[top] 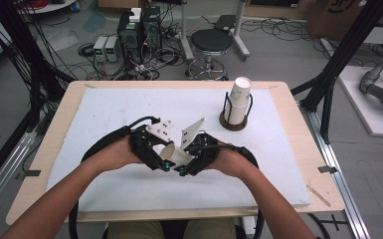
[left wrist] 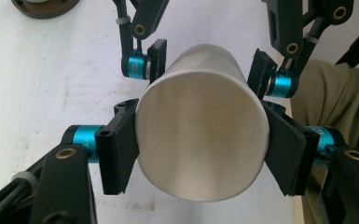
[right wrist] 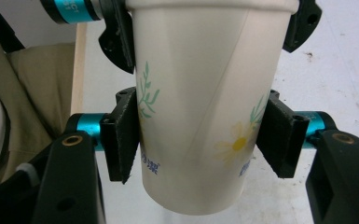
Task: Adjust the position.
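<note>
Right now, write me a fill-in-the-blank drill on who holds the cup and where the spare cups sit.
1. The paper cup held between the two grippers lies on its ____.
2. The right gripper clamps the end near the cup's ____.
3. The left gripper has its pads at the cup's open ____.
4. The stack of cups stands in a black wire ____ at the table's far right.

Missing words: side; base; rim; holder
</note>
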A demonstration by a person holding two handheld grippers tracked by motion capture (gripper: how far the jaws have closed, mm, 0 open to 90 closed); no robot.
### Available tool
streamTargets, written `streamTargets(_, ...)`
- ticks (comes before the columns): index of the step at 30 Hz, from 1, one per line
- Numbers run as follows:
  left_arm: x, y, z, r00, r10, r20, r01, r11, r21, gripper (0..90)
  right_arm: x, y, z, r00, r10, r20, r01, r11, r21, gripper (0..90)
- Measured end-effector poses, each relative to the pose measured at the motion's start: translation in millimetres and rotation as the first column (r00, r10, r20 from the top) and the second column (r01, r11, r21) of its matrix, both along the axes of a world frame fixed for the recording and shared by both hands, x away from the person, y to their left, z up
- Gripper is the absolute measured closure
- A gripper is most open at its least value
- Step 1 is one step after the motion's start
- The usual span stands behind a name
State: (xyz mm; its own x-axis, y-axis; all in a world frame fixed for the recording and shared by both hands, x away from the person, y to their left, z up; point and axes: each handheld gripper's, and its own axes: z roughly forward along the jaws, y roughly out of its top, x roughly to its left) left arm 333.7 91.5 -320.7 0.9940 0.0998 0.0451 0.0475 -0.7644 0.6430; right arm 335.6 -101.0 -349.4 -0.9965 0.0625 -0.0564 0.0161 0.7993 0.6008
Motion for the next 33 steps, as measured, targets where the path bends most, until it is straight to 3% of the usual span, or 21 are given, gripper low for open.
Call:
streamTargets(4,2.6,7.4,-2.0,0.9991,0.035,-0.023,-0.037,0.9949,-0.094,24.8,1.6,-5.0,-0.2,0.9999,-0.009,-0.012,0.009,1.000,0.029,37.8)
streamTargets(9,4.9,19.2,-6.0,0.9957,0.068,-0.063,-0.080,0.9725,-0.218,18.0,4.5,-13.2,0.2,0.9994,-0.026,-0.022,0.027,0.998,0.061,37.8)
streamTargets(14,3.9,29.0,-8.5,0.9927,0.100,-0.067,-0.114,0.9565,-0.269,18.1,6.2,-20.0,-0.3,0.9987,-0.035,-0.038,0.038,0.995,0.095,37.8)
streamTargets(18,2.6,38.2,-10.1,0.9891,0.126,-0.076,-0.144,0.9357,-0.322,18.0,6.1,-25.8,-2.6,0.9978,-0.047,-0.048,0.053,0.991,0.123,37.8)
streamTargets(21,0.7,46.1,-11.5,0.9837,0.160,-0.082,-0.179,0.9081,-0.378,18.0,6.1,-30.6,-4.7,0.9969,-0.061,-0.051,0.067,0.987,0.143,37.8)
streamTargets(26,-5.0,58.5,-15.9,0.9756,0.202,-0.085,-0.218,0.8514,-0.477,18.0,3.3,-39.3,-9.1,0.9969,-0.073,-0.030,0.078,0.979,0.190,37.2)
streamTargets(28,-6.3,63.3,-19.2,0.9716,0.222,-0.082,-0.233,0.8326,-0.503,18.0,1.6,-44.8,-11.8,0.9962,-0.086,-0.018,0.088,0.970,0.228,36.8)
streamTargets(29,-7.3,65.7,-21.8,0.9680,0.236,-0.085,-0.245,0.8194,-0.518,18.0,0.9,-47.6,-13.0,0.9958,-0.091,-0.011,0.091,0.965,0.248,36.5)
streamTargets(33,-10.0,72.5,-29.9,0.9577,0.277,-0.078,-0.273,0.7900,-0.549,18.0,-2.8,-58.7,-17.5,0.9937,-0.112,0.010,0.103,0.947,0.304,35.9)
